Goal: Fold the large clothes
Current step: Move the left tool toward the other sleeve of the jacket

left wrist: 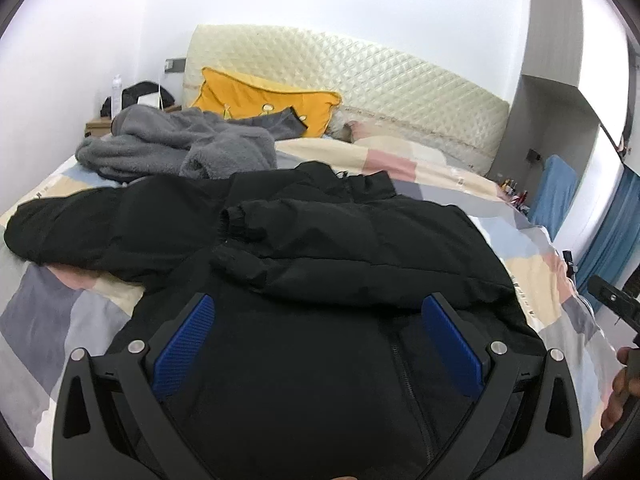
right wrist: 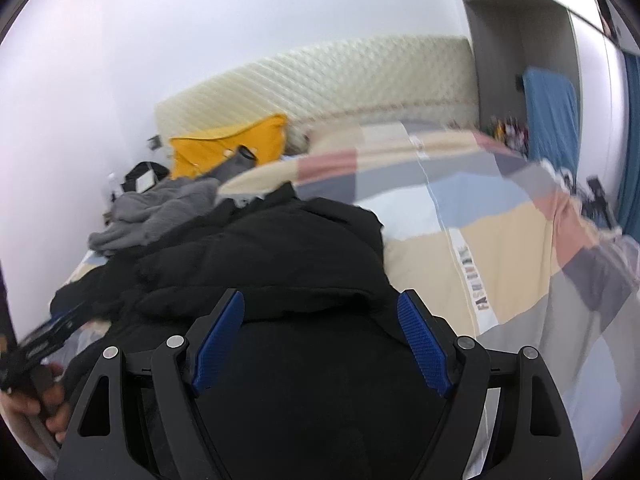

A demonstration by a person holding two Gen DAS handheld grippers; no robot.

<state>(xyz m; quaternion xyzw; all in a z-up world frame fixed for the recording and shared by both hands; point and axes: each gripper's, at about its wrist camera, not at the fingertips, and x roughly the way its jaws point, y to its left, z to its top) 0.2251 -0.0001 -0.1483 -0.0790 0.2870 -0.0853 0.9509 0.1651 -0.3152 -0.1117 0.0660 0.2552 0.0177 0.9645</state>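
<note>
Two grippers are seen poised over a bed [left wrist: 60,308] covered by a patchwork quilt of cream, pink, grey and pale blue. A large black padded jacket [left wrist: 320,248] is spread across the near part of that quilt, zip side up, with one sleeve folded over its chest and the other sleeve stretched out flat toward the left edge of the left wrist view. The left gripper [left wrist: 318,312] is held just above the jacket's lower front, its blue ribbed pads [left wrist: 184,344] set wide apart and nothing caught between them. The right gripper [right wrist: 320,312] is likewise held wide, blue pads well separated, empty, with the black jacket [right wrist: 280,248] filling the space beneath; whether fabric is being brushed cannot be told. The right wrist view is smeared by blur.

Beyond the jacket, a crumpled grey fleece garment [left wrist: 180,148] is heaped on the far left of the bed, just beside a mustard-yellow cushion [left wrist: 260,100] that is propped against a cream quilted headboard [left wrist: 360,76]. A clear plastic bottle [left wrist: 116,90] is stood on a small bedside stand at the far left. A blue cloth [left wrist: 554,196] is draped at the right, near the wall. A hand [right wrist: 44,408] gripping the other tool's handle is glimpsed at the lower left of the right wrist view.
</note>
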